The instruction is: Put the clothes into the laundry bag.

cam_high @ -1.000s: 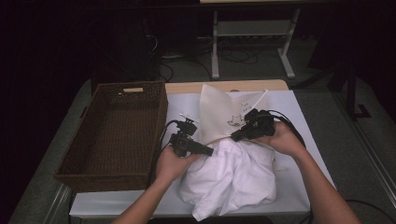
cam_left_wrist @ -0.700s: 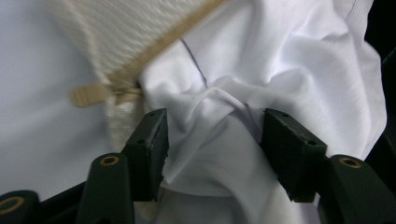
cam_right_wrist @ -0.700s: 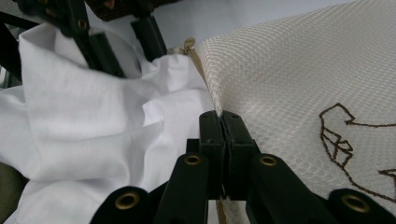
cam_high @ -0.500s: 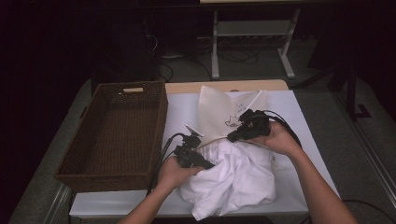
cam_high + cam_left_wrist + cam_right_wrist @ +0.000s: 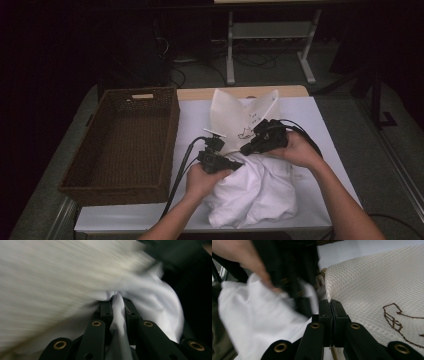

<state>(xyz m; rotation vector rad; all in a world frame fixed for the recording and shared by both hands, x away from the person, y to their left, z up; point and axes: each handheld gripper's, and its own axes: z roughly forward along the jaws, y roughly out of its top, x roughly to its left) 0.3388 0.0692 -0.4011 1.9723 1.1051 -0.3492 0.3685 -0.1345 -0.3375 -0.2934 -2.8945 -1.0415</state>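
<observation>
While the right gripper [image 5: 248, 148] pinches the cream cloth's [image 5: 372, 282] edge in pressed-together fingers, the left gripper [image 5: 117, 298], its fingers just closing, nips a fold of the white garment [image 5: 260, 192] between them, so lifting clear likely comes next.

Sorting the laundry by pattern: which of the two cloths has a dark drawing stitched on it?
The cream waffle-textured cloth, lying farther from the person and pinched by the right gripper. The plain white cloth bunched nearer them has no drawing.
</observation>
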